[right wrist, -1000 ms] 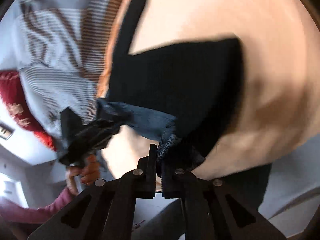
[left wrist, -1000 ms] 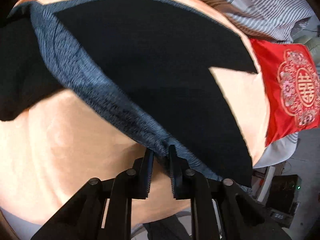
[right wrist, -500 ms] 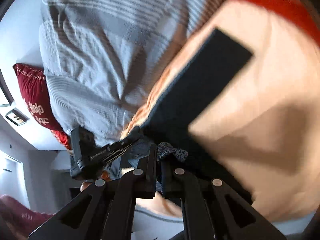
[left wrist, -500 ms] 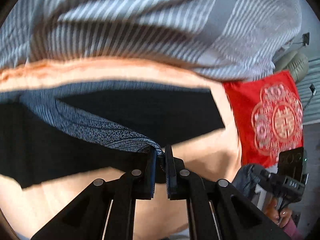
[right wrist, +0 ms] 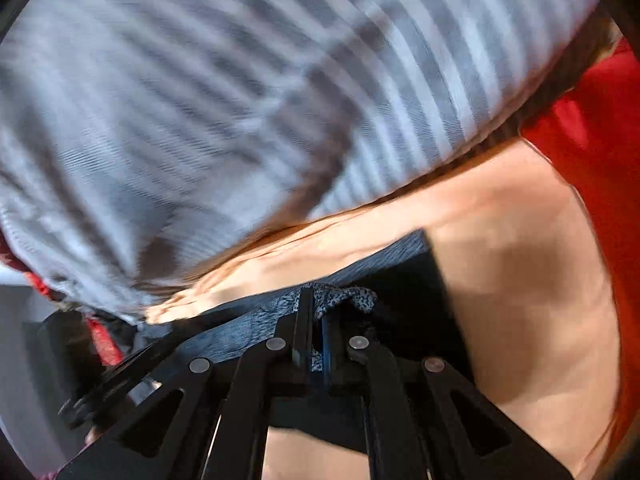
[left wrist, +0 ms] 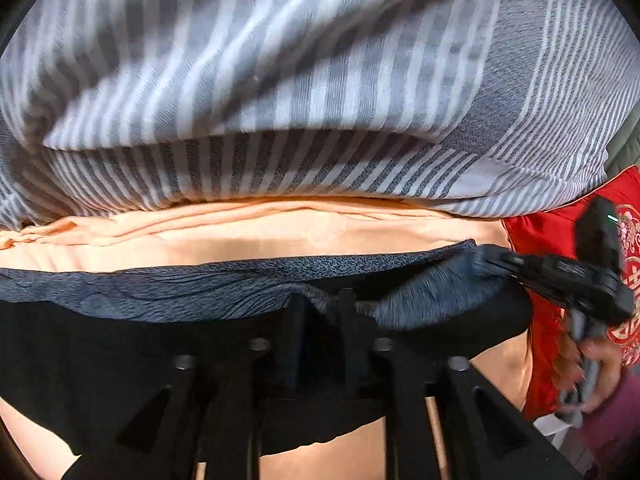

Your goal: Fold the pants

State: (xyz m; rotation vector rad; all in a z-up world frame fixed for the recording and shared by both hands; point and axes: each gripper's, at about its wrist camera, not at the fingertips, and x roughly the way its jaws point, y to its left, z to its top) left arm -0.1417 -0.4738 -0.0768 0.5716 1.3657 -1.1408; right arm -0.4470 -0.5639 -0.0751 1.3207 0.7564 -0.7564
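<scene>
Pants (left wrist: 160, 292) pinched shut by both grippers; only left view shows right gripper (left wrist: 500, 258) on the waistband corner, right view's blurry.

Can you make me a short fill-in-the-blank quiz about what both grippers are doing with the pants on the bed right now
1. Both the left gripper and the right gripper are shut on the ____.
2. The pants lie on a ____-colored sheet.
3. The bedding bunched beyond the sheet is patterned with gray and white ____.
4. The cushion at the right is ____.

Missing words: pants; peach; stripes; red
</scene>
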